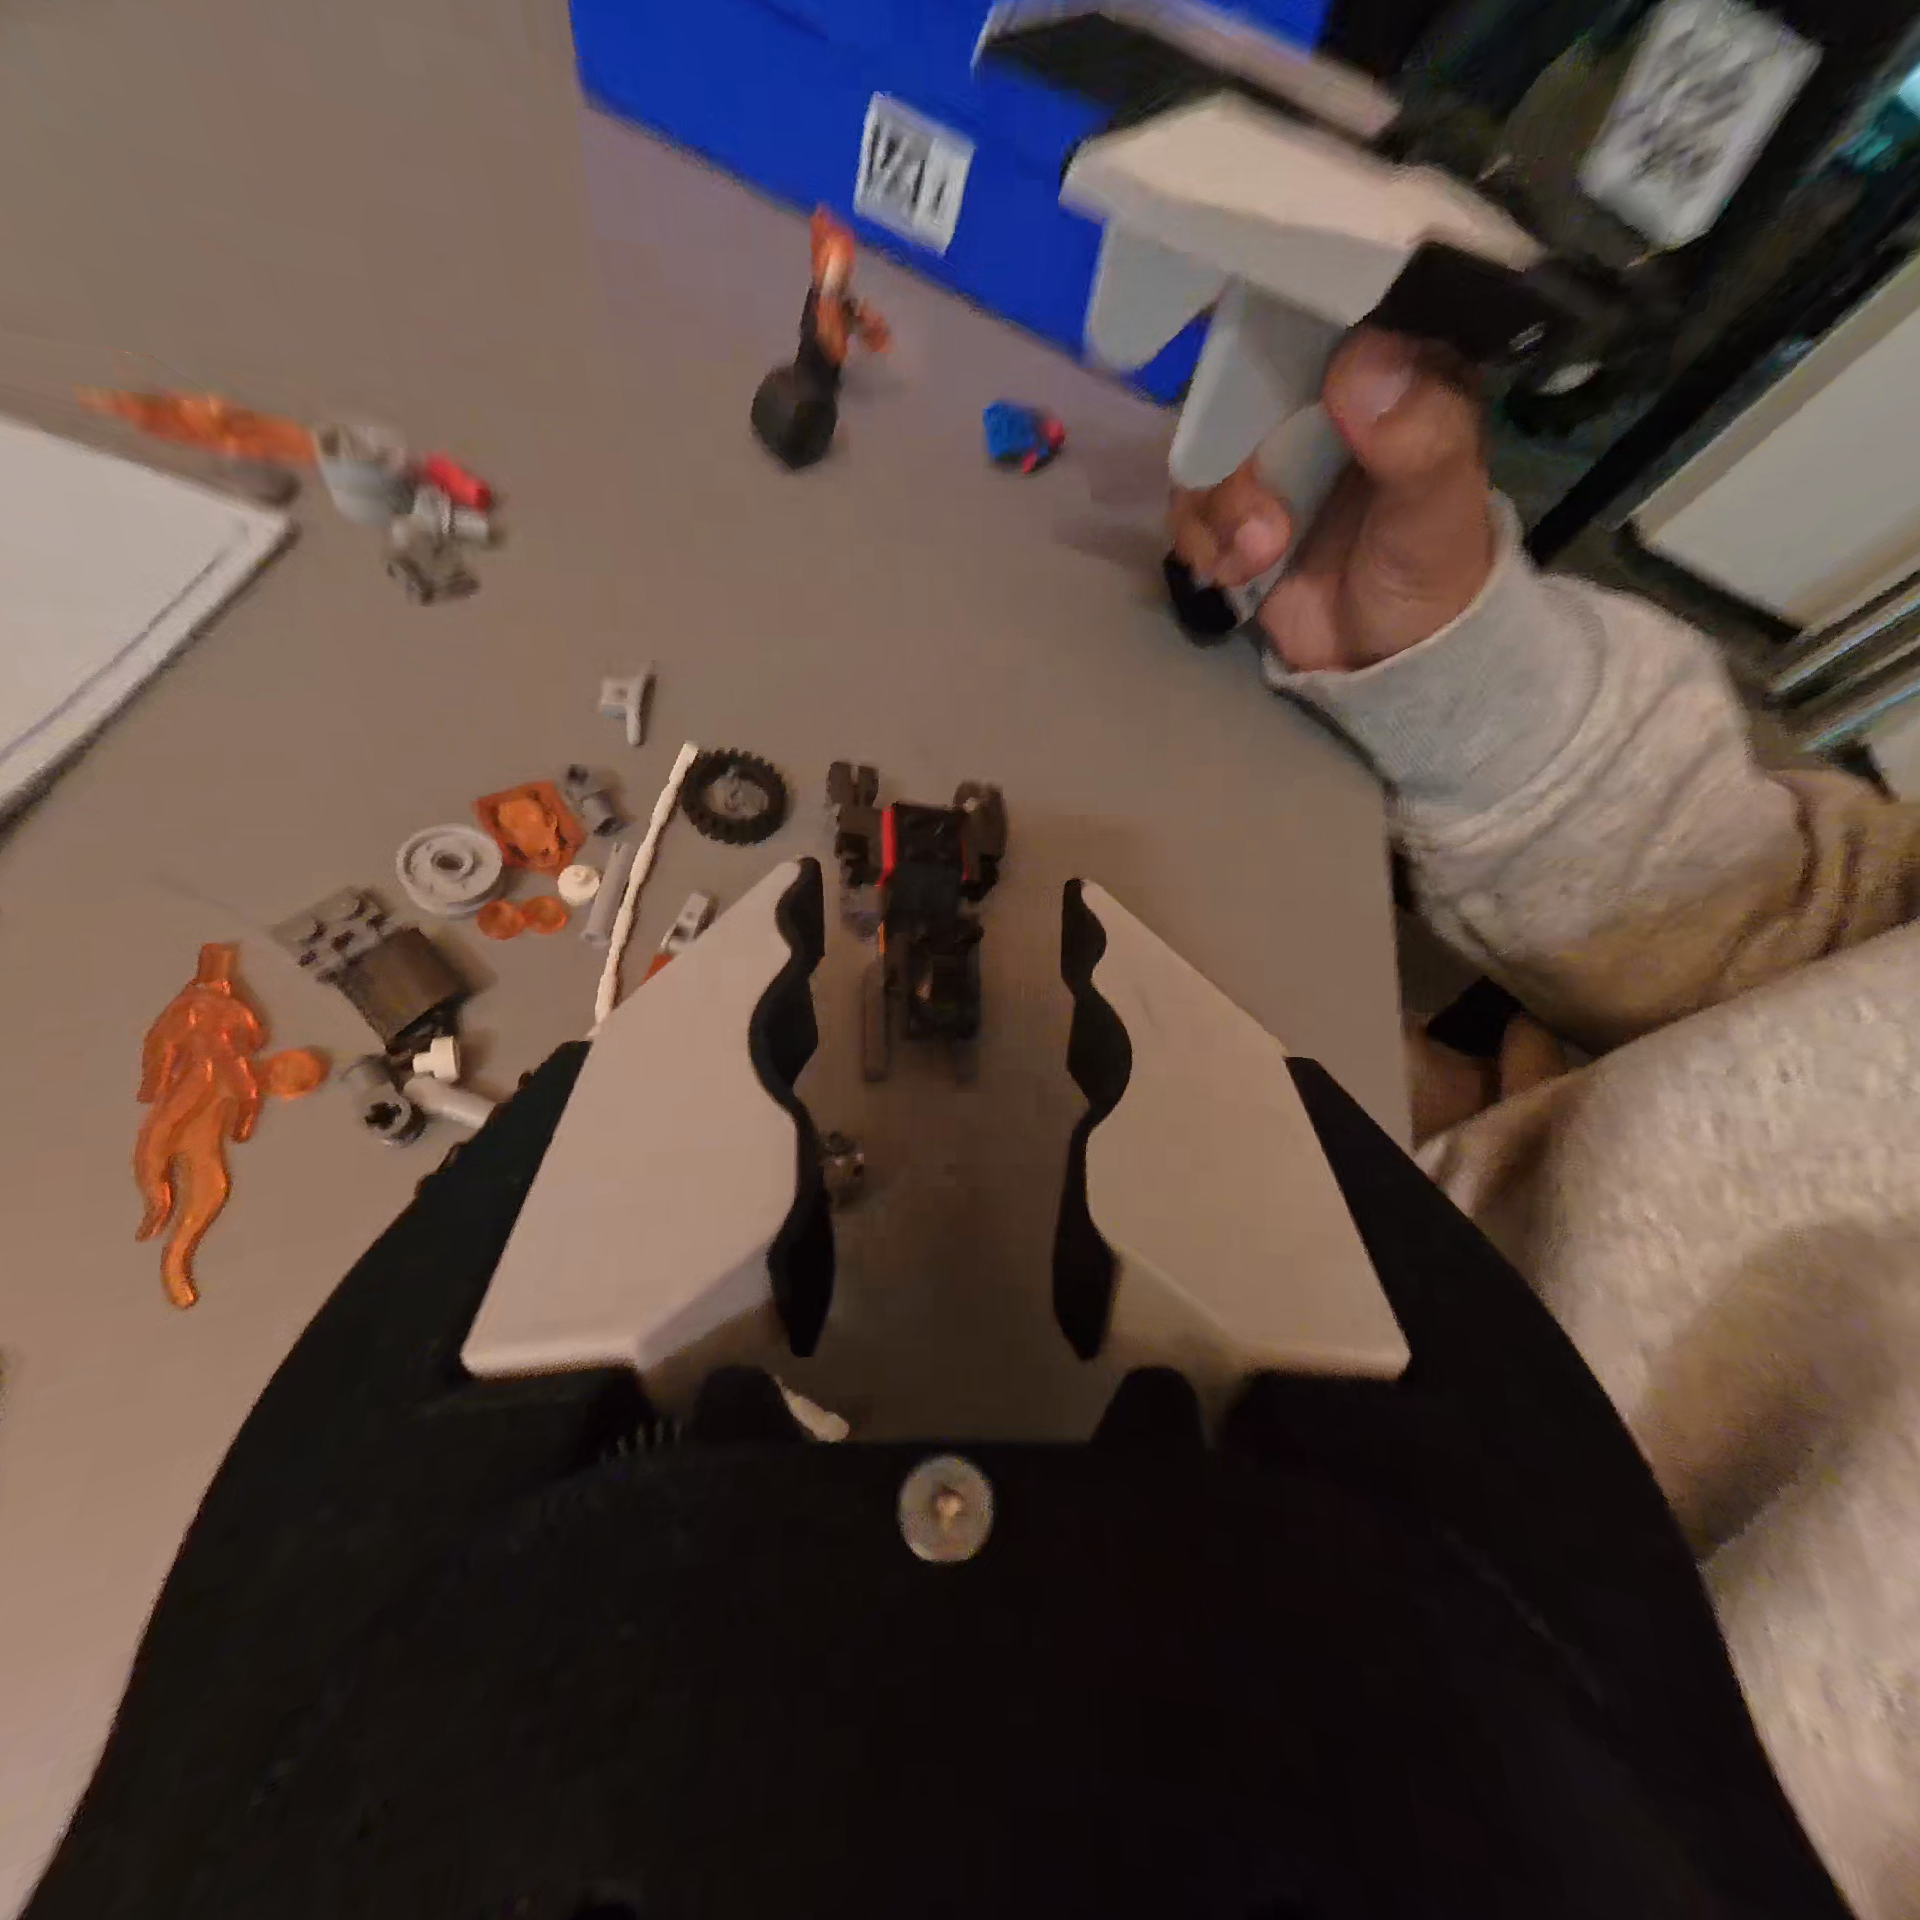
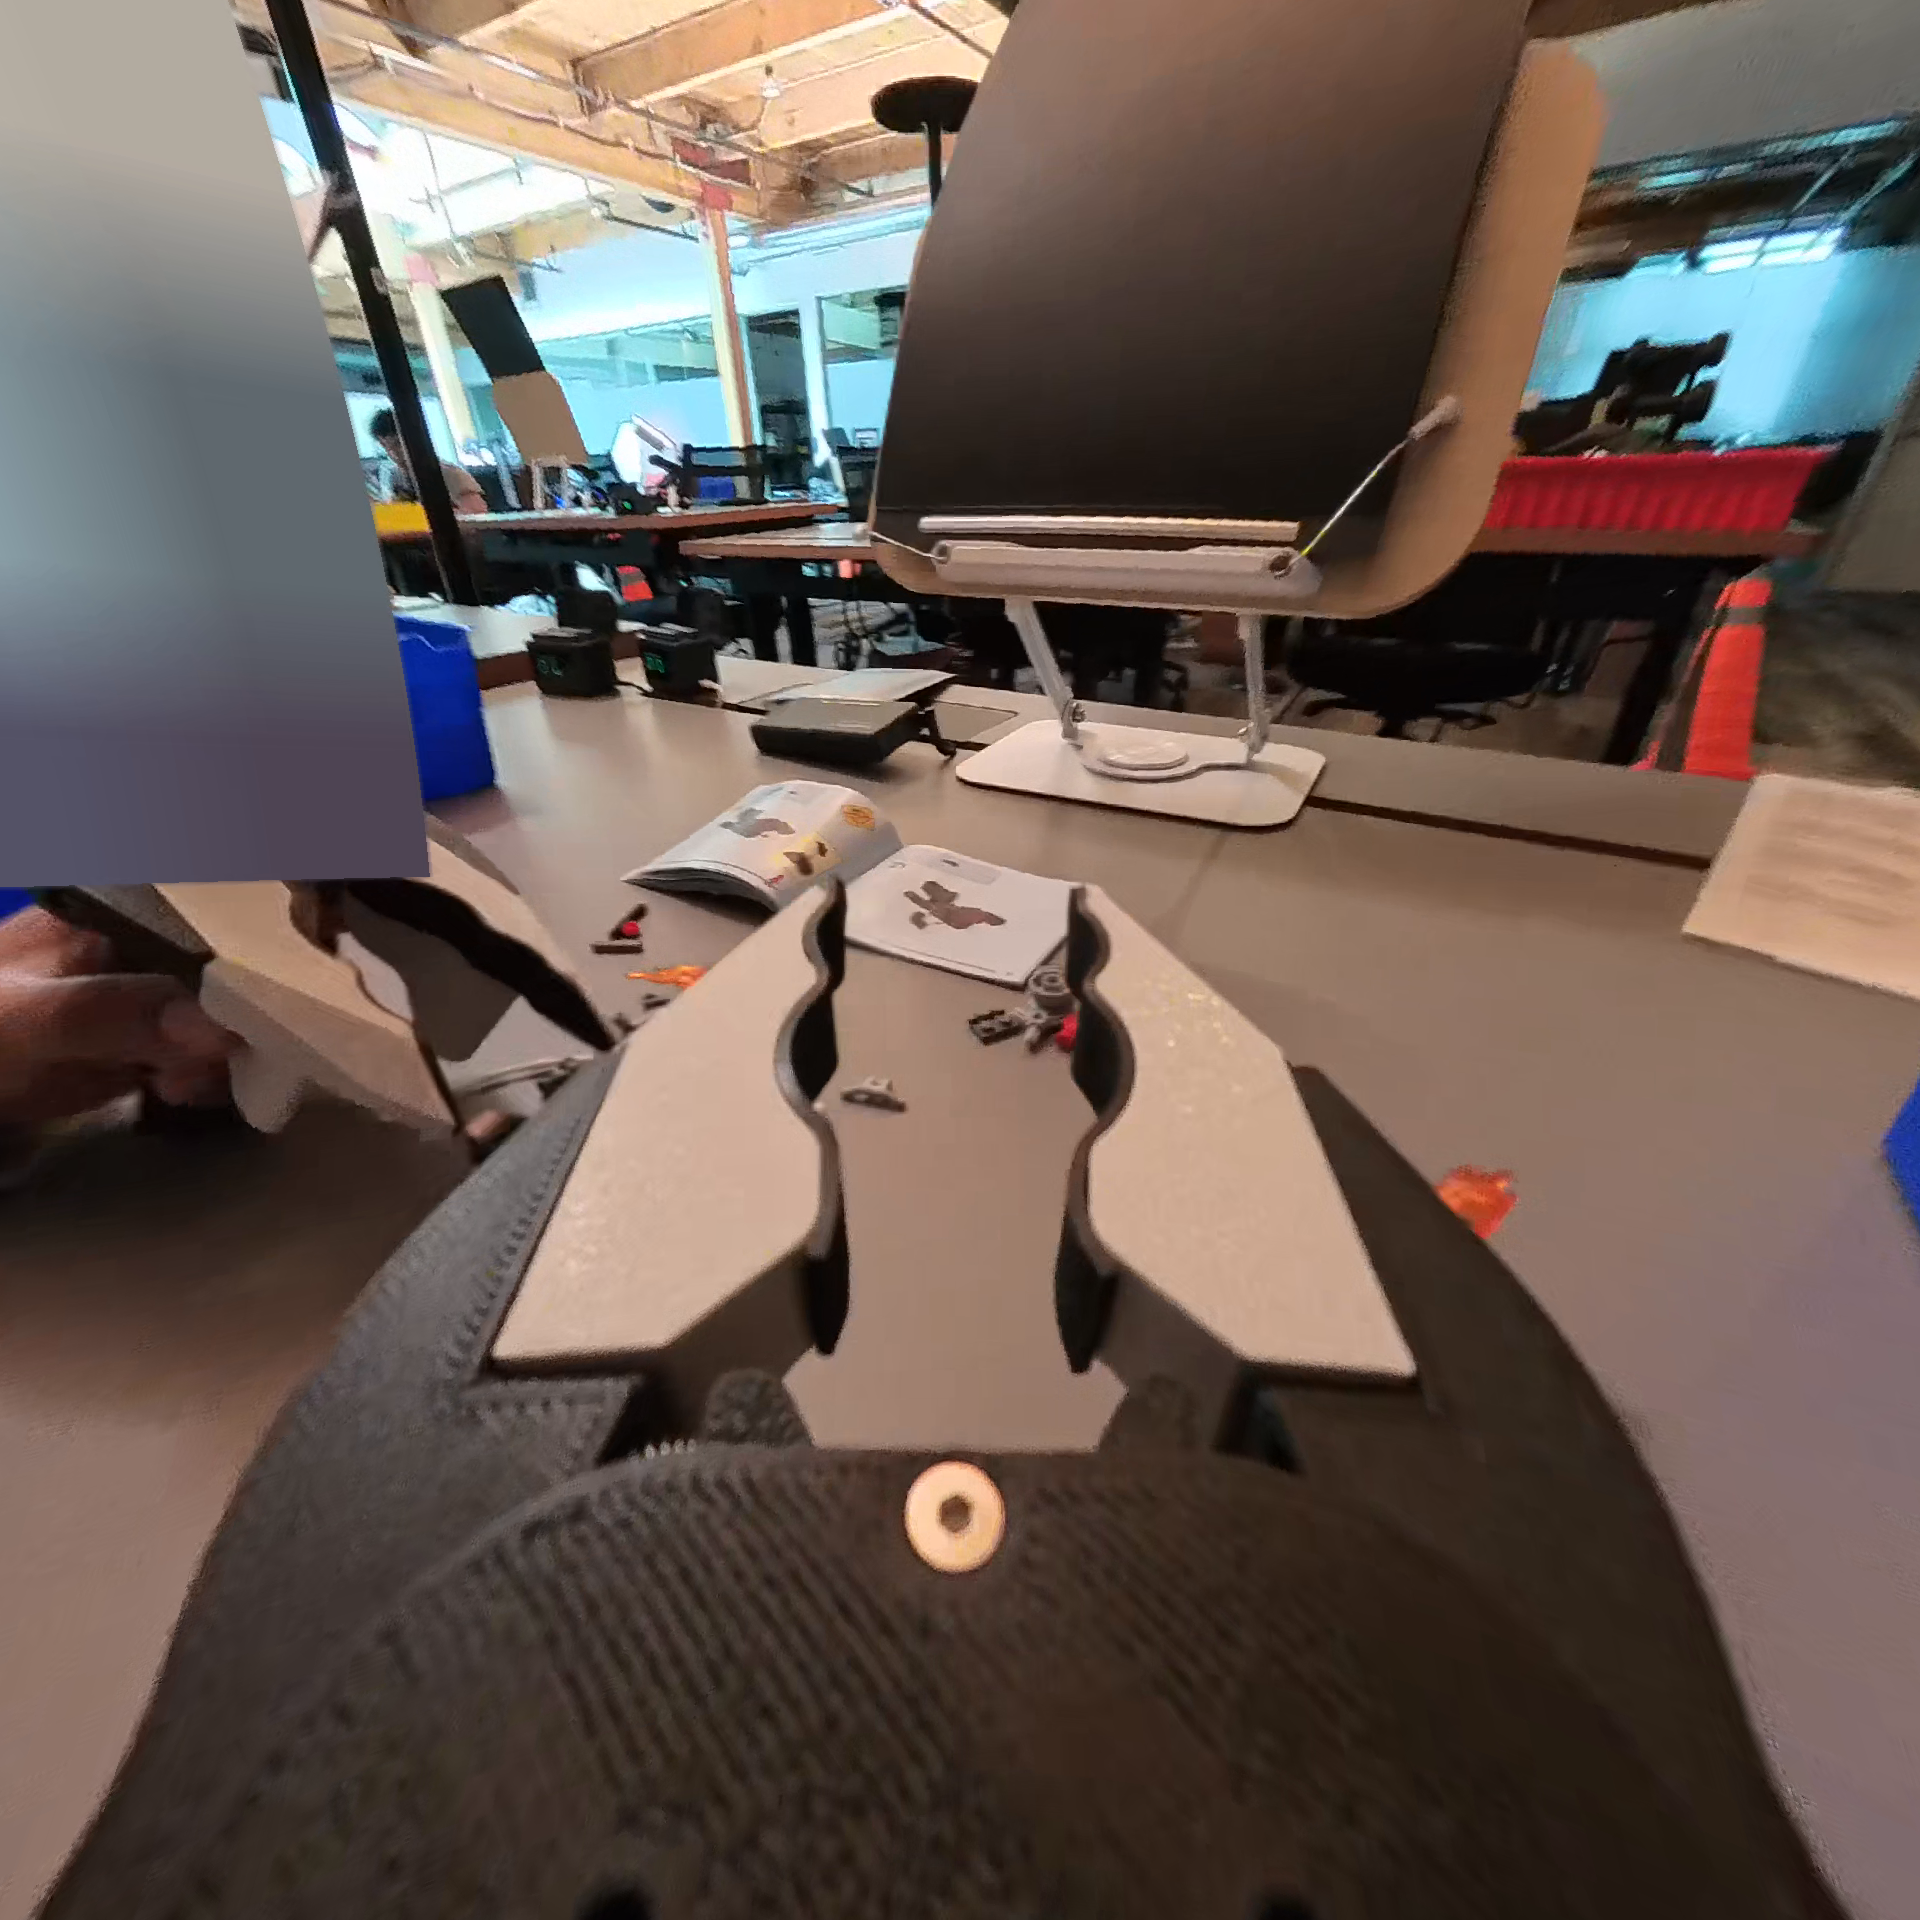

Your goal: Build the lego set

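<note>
We hold our left claw (image 1: 940, 894) agape and empty over the desk (image 1: 644, 582), the black lego build (image 1: 920, 914) lying between its tips. Our right claw (image 2: 956, 914) gapes empty too, the open booklet (image 2: 883, 883) just beyond it.

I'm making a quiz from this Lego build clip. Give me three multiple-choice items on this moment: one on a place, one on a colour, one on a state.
1. Where is the dark partly built model?
A. ahead between the left gripper's fingers
B. on the booklet
C. in the blue bin

2. What colour is the large flame piece?
A. green
B. clear orange
C. white

3. How is the right gripper?
A. shut on a gear
B. open, empty
C. shut on the booklet

Answers: 1 A, it lies between the left gripper tips. 2 B, translucent orange. 3 B, table shows between its fingers.
</note>
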A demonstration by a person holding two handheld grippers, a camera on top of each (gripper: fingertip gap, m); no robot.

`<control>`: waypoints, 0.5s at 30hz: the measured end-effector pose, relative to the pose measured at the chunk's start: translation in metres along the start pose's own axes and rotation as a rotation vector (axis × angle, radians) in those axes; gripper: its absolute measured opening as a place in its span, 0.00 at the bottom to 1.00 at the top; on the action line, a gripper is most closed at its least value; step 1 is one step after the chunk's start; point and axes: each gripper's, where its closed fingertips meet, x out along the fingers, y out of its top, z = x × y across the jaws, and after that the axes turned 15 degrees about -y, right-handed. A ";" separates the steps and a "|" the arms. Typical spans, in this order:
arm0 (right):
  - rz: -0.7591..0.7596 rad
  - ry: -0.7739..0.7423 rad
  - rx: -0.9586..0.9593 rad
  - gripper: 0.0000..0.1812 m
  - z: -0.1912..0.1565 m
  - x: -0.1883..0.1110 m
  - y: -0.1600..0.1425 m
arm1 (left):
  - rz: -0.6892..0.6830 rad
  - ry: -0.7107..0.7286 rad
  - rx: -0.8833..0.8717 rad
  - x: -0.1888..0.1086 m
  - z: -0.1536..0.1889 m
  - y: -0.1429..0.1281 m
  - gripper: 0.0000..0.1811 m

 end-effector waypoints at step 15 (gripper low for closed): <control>0.069 0.109 0.171 0.24 -0.001 -0.022 0.013 | 0.217 0.021 0.148 -0.024 0.013 0.029 0.29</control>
